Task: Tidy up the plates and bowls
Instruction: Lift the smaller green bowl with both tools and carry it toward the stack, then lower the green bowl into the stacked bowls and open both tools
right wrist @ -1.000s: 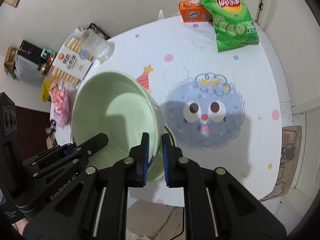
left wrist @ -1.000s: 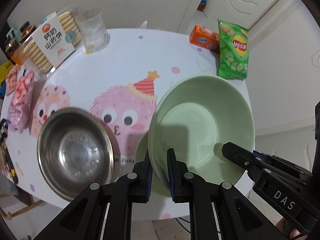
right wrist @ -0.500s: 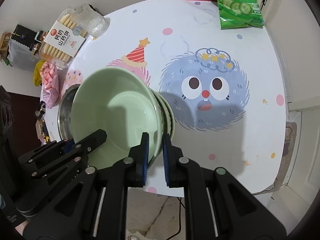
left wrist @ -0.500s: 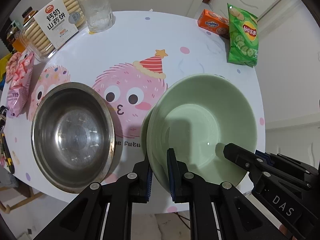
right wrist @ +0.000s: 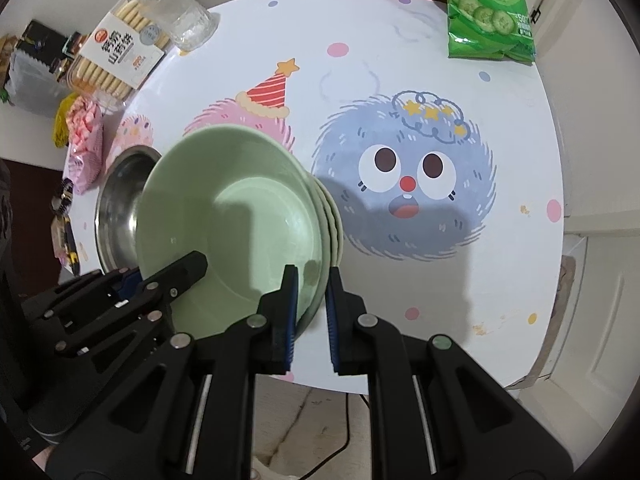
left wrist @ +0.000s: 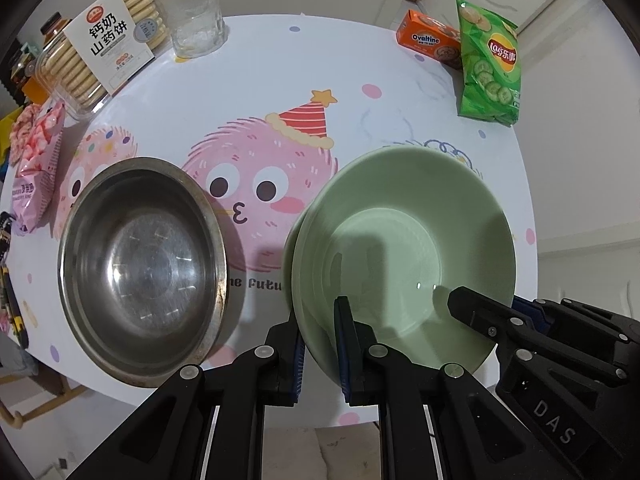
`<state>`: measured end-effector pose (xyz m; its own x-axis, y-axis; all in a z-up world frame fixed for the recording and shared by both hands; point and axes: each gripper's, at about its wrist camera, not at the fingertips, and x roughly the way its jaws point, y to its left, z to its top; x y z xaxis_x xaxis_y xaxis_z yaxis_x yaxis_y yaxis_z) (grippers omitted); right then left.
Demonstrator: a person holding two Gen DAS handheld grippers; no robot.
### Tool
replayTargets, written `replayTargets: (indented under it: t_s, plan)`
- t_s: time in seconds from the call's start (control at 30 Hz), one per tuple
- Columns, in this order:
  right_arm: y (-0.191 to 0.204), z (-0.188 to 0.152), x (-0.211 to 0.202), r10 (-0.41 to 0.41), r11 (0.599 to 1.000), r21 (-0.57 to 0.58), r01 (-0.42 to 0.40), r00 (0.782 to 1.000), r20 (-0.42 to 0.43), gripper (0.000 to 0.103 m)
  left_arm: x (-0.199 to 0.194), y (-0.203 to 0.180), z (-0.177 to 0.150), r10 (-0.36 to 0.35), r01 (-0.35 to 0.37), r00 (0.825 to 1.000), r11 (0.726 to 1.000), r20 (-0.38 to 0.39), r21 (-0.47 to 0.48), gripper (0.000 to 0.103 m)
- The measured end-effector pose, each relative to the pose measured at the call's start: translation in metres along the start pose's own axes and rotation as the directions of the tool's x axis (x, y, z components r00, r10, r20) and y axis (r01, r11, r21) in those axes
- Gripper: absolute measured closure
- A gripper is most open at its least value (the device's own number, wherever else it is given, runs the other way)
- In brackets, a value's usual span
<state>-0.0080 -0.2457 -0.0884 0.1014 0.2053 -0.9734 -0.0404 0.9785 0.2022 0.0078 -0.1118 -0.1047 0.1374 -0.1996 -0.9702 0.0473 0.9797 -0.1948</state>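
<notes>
Left gripper and right gripper were each clamped on the rim of the pale green glazed ceramic bowl, at about 7 and 5 o'clock, above stacked green dishes right of the round stainless-steel bowl. Uneven release might tip it or chip the smooth rims.

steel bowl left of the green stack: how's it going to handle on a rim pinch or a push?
The steel bowl looks thin-walled, so probably light and rigid; it should not flex in a pinch. Its shiny wall and thin rolled rim look slick, so the pads may slip. It sits wide and low on the smooth printed table, so a push would likely slide it rather than tip it.
</notes>
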Motion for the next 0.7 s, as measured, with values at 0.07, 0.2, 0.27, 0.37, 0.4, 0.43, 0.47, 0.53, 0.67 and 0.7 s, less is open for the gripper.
replayTargets:
  t_s: [0.07, 0.2, 0.27, 0.37, 0.4, 0.43, 0.47, 0.53, 0.67, 0.7]
  plan:
    - [0.002, 0.0, 0.001, -0.015, 1.0, -0.01, 0.015, 1.0, -0.008, 0.088, 0.0, 0.0, 0.0, 0.002, -0.002, 1.0, 1.0, -0.003, 0.004, 0.088]
    - [0.001, 0.0, 0.003, -0.017, 1.0, -0.012, 0.017, 1.0, -0.02, 0.086, -0.002, -0.001, 0.002, 0.004, -0.004, 1.0, 1.0, 0.008, 0.014, 0.086]
    - [0.0, 0.0, 0.003, -0.012, 1.0, -0.01, 0.012, 1.0, -0.021, 0.086, -0.002, 0.0, 0.003, 0.007, -0.007, 1.0, 1.0, 0.011, 0.021, 0.086]
    - [0.0, 0.0, 0.002, -0.007, 1.0, -0.004, 0.007, 1.0, -0.017, 0.085, -0.004, 0.002, 0.003, 0.005, -0.006, 1.0, 1.0, 0.016, 0.023, 0.083]
    - [0.0, 0.0, 0.001, -0.001, 1.0, -0.002, 0.001, 1.0, -0.012, 0.085, -0.005, 0.002, 0.002, 0.003, -0.003, 1.0, 1.0, 0.018, 0.025, 0.081]
    - [0.0, 0.0, 0.0, 0.004, 1.0, 0.002, -0.004, 1.0, -0.01, 0.085, -0.005, 0.002, 0.002, 0.004, -0.005, 1.0, 1.0, 0.019, 0.028, 0.08]
    - [0.0, 0.001, 0.0, 0.007, 1.0, 0.004, -0.007, 1.0, -0.009, 0.085, -0.005, 0.001, 0.002, 0.009, -0.01, 1.0, 0.999, 0.017, 0.034, 0.077]
    - [0.001, 0.001, -0.001, 0.011, 1.0, 0.004, -0.01, 1.0, -0.008, 0.085, -0.005, 0.001, 0.002, 0.006, -0.007, 1.0, 0.999, 0.015, 0.038, 0.073]
    - [0.001, 0.0, -0.002, 0.015, 1.0, 0.007, -0.015, 1.0, -0.004, 0.085, -0.01, 0.001, 0.001, 0.01, -0.012, 0.999, 0.999, 0.034, 0.049, 0.063]
    - [0.001, 0.0, -0.002, 0.018, 1.0, 0.011, -0.018, 1.0, -0.003, 0.085, -0.011, 0.002, 0.001, 0.008, -0.01, 0.999, 0.999, 0.038, 0.049, 0.058]
